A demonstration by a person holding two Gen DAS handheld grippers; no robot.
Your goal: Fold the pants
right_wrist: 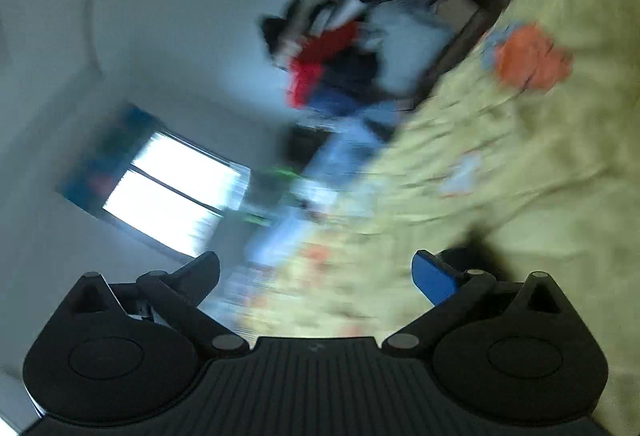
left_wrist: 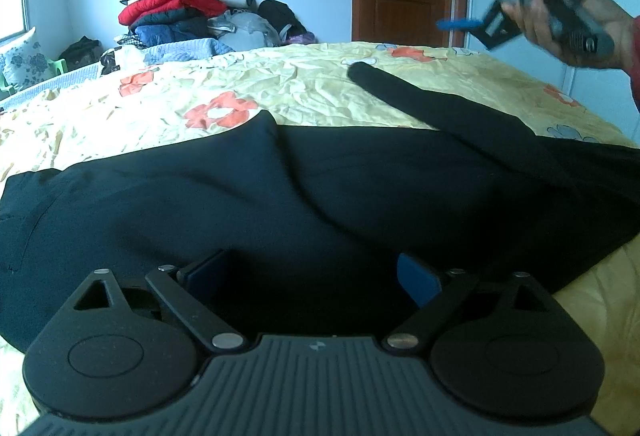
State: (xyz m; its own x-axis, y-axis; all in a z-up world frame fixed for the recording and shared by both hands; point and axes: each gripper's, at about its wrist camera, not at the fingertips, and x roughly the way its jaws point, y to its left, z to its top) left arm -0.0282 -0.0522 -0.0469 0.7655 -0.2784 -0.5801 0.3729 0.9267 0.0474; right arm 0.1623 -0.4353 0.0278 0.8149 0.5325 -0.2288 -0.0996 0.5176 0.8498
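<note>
Black pants (left_wrist: pixel 320 196) spread rumpled on floral sheet (left_wrist: pixel 200 88), one leg angled.

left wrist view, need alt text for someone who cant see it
Black pants lie spread on a yellow floral bedspread, one leg stretching away, with the open left hand-held gripper low over the near edge. The right hand-held gripper is raised at upper right; a clothes pile sits behind.

No readable text, label, brand or number on anything in either view.
</note>
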